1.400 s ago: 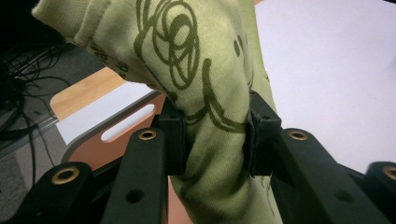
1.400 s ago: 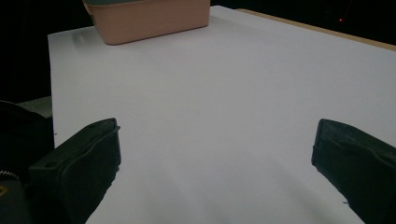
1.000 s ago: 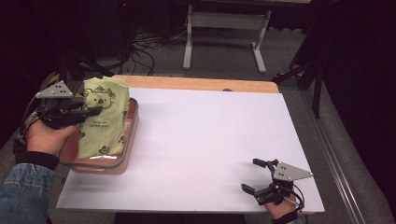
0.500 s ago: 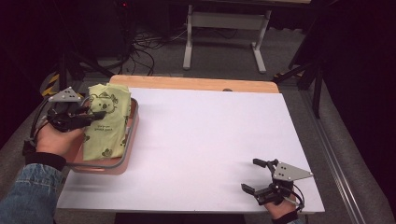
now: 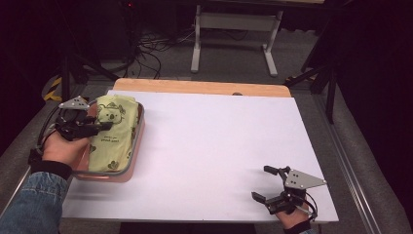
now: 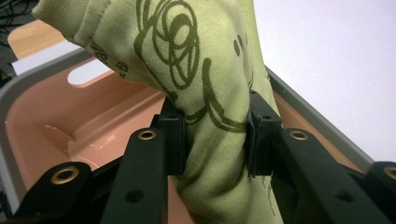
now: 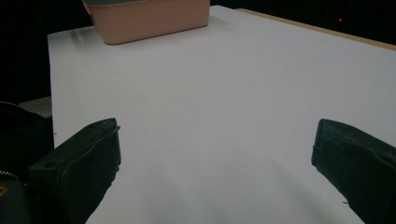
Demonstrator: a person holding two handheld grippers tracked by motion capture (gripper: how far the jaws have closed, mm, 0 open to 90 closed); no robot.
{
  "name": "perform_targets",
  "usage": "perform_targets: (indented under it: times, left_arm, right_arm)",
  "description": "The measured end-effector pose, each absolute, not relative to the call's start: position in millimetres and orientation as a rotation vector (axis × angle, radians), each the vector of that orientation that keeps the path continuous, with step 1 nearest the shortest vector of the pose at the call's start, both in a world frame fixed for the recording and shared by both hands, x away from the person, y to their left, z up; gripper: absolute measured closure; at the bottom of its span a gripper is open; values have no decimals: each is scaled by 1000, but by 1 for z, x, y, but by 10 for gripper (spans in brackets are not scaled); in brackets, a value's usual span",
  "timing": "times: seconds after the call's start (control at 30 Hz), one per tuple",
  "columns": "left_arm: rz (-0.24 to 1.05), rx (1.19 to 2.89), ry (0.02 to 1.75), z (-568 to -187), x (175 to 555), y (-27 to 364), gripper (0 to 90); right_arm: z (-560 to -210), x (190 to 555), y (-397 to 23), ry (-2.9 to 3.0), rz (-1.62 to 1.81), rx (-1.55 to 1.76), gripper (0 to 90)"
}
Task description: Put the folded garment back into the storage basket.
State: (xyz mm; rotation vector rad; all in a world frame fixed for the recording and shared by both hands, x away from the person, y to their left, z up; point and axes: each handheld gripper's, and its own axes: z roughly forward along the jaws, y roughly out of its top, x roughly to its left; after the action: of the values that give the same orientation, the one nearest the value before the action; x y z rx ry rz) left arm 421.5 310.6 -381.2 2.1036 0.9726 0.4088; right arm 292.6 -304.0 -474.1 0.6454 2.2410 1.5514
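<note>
Your left gripper [image 6: 212, 135] has its jaws clamped on the green cloth [image 5: 114, 131] over the pink tub [image 5: 137, 146], far left. Your right gripper [image 5: 272, 186] rests near right on the worktop [image 5: 219, 146], jaws apart.

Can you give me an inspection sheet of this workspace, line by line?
Surface: white table, wooden strip at its far edge.
Job's things: green printed cloth lying partly in the pink bin.
Clutter: nothing seen.
Grippers: left gripper shut on the cloth; right gripper open, jaws wide, over bare table at the near right corner.
Cables: loose cables on the floor beyond the table.
Surroundings: dark room, white stand behind.
</note>
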Motion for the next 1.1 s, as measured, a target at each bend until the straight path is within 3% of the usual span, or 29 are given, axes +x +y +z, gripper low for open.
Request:
perform_targets:
  times: [1.1]
  left_arm:
    - [298, 2163, 1052, -404, 431, 309, 661]
  right_arm:
    - [-475, 293, -304, 2245, 1551, 648, 18]
